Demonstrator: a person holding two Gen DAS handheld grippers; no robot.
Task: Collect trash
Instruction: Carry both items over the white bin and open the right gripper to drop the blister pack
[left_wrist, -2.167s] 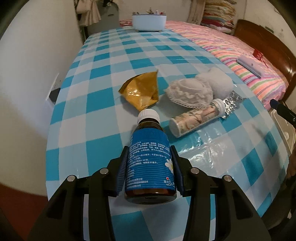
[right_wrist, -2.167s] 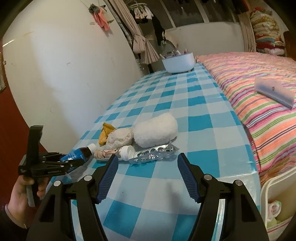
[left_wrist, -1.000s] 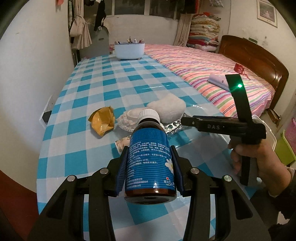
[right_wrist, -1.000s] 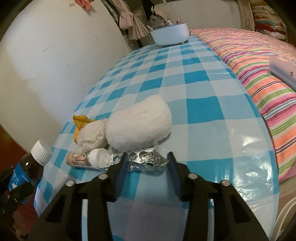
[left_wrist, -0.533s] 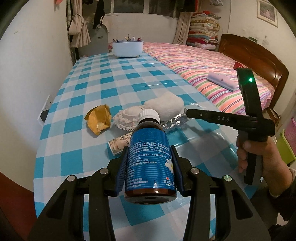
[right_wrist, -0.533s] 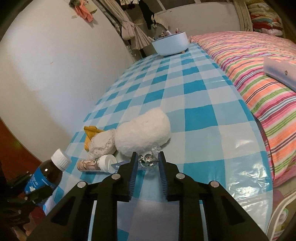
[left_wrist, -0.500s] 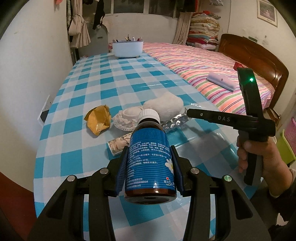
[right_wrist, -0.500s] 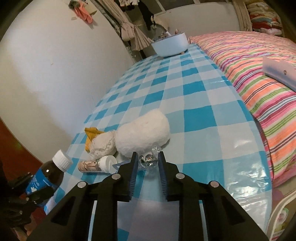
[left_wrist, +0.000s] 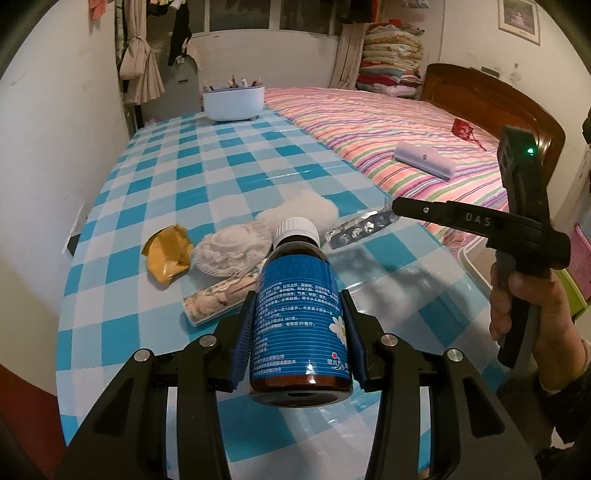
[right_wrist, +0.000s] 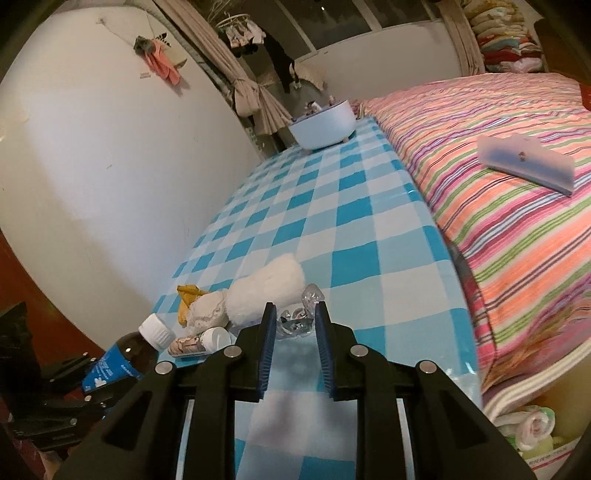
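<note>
Right wrist shows right tool (right_wrist: 295, 319) clamped on blister pack (right_wrist: 295, 321).

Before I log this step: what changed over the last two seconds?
The right tongs closed on the blister pack and raised its end off the table. The left tongs lifted the bottle and keep it clamped. The wrapper, tube and white pads stayed.
</note>
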